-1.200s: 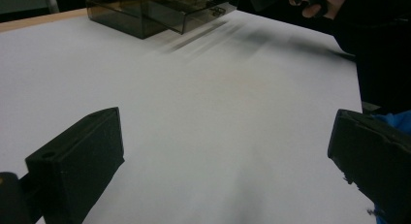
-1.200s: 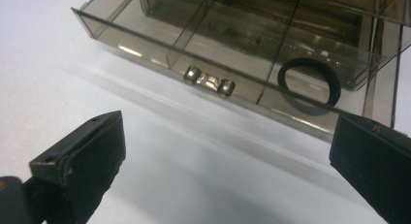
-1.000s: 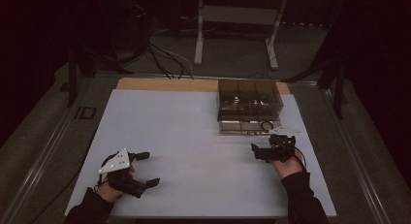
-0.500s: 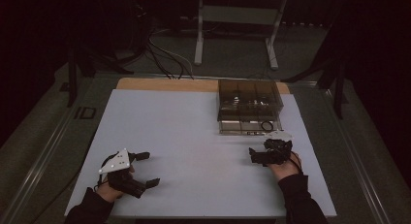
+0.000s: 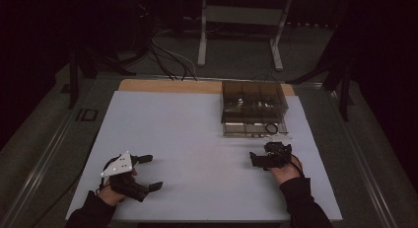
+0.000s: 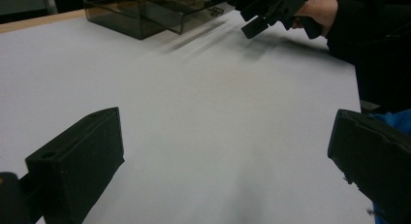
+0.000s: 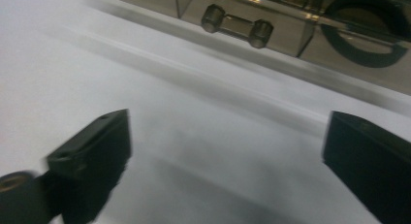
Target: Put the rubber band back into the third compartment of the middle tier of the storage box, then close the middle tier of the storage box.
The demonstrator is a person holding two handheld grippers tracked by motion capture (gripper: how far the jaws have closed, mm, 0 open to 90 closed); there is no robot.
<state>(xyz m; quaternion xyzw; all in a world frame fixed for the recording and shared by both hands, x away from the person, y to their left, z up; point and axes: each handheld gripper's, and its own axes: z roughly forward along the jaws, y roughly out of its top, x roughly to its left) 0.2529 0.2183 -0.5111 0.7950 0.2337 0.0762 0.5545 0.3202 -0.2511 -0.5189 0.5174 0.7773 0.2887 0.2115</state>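
A smoky clear plastic box (image 5: 254, 107) stands at the back right of the white table top (image 5: 197, 139). A black ring (image 5: 271, 128) lies in its front tray, which has a clear bar handle (image 7: 237, 23); the ring (image 7: 363, 37) also shows close up in the right gripper view. My right gripper (image 5: 262, 155) hovers just in front of the box, open with nothing between its jaws (image 7: 228, 156). My left gripper (image 5: 151, 172) rests near the front left, wide open and empty (image 6: 225, 161). Farther off in the left gripper view are the box (image 6: 145, 10) and the other hand with its gripper (image 6: 276, 10).
A wooden strip (image 5: 167, 86) runs along the table's back edge. Behind the table are metal stand legs (image 5: 202, 35) and cables (image 5: 167, 60) on the dark floor. A dark sleeve (image 6: 373, 44) lies along the table's right side.
My right gripper has drawn back a little from the box toward the front edge. The left gripper has stayed in place.
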